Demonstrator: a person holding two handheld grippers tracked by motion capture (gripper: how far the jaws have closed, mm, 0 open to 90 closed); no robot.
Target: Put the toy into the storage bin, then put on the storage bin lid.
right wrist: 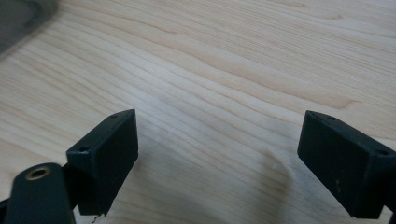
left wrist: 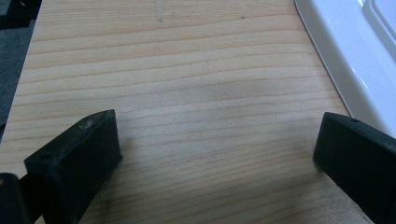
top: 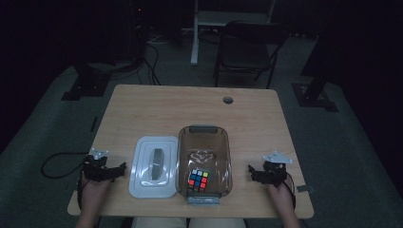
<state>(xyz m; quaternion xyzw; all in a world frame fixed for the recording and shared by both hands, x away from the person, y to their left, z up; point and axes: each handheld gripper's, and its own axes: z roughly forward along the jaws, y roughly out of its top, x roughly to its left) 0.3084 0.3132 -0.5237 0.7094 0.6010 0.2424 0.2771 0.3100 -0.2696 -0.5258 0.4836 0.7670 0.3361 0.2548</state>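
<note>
In the left gripper view, the glossy white plastic lid (left wrist: pixel 348 70) is cut off by the right and top edges. In the right gripper view, a blurred grey-brown shape (right wrist: pixel 21 18), perhaps the translucent container's corner, is cropped at top left.

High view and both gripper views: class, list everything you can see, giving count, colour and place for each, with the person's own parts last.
Table: one, light wood, centre.
Container: one, clear brownish with grey end latches, lid off, near the table's front edge.
Puzzle cube: one, multicoloured, inside the container's near end.
Lid: one, white, flat on the table just left of the container.
Folding chair: one, dark, on the floor beyond the table.
Left gripper: one, black, jaws open, left of the lid.
Right gripper: one, black, jaws open, right of the container.
</note>
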